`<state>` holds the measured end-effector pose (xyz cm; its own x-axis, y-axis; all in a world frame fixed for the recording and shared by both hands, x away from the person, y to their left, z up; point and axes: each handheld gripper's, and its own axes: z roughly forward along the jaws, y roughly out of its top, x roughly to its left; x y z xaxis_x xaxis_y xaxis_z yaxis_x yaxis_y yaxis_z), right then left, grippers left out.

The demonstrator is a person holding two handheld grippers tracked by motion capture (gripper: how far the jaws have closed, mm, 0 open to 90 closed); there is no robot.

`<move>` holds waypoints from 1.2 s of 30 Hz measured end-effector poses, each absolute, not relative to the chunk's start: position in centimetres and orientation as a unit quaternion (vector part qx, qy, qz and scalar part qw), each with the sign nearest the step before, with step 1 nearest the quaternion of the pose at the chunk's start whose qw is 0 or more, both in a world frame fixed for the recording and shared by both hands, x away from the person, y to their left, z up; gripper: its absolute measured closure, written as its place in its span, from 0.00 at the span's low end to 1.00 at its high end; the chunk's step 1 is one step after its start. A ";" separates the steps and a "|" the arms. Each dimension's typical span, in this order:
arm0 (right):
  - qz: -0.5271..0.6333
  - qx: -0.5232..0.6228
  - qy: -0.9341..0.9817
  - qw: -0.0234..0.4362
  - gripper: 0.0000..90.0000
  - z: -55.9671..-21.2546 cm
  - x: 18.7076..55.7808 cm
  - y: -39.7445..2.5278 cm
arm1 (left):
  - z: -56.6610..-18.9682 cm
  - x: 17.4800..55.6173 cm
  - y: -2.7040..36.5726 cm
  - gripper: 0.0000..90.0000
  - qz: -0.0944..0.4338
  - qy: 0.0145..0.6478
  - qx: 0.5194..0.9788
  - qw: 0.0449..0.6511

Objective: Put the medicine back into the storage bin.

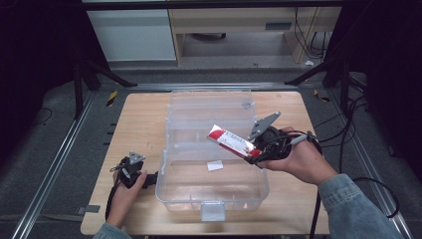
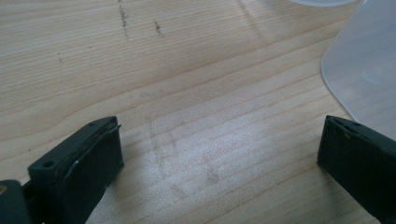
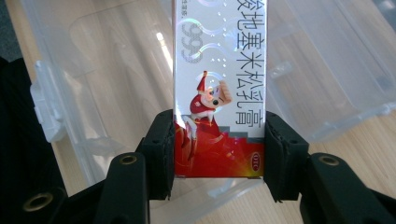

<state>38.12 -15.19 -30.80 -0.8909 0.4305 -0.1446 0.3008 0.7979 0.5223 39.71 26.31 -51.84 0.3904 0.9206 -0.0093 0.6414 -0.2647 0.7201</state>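
Note:
A red and white carton [image 1: 233, 141] printed with a cartoon figure hangs over the open clear plastic box [image 1: 174, 172], tilted with its white end to the upper left. My right gripper [image 1: 256, 152] is shut on the carton's red end [image 3: 219, 144], one jaw on each side. The box's base is nearer me and its lid [image 1: 209, 107] lies open behind. A small white slip [image 1: 215, 165] lies on the box floor. My left gripper [image 1: 149, 179] rests open on the table just left of the box, its jaws wide apart over bare wood [image 2: 215, 135].
The wooden table [image 1: 139, 114] has free room left and right of the box. A latch tab [image 1: 213, 211] sticks out at the box's front. A cable [image 1: 348, 179] trails from the right hand. Metal rails and dark floor surround the table.

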 end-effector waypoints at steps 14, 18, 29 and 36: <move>0.238 0.148 0.954 0.107 0.57 -31.3 38.2 -10.8 | -51.8 39.7 26.3 0.00 0.213 0.509 0.767 0.329; 0.234 0.139 0.957 0.102 0.57 -31.6 38.2 -9.9 | -51.8 39.7 26.3 0.00 0.213 0.509 0.767 0.329; 0.219 0.101 0.967 0.079 0.57 -33.1 38.4 -6.5 | -51.8 39.7 26.3 0.00 0.212 0.509 0.767 0.329; 0.206 0.075 0.973 0.068 0.57 -34.5 38.4 -4.9 | -51.8 39.8 26.3 0.00 0.212 0.508 0.767 0.329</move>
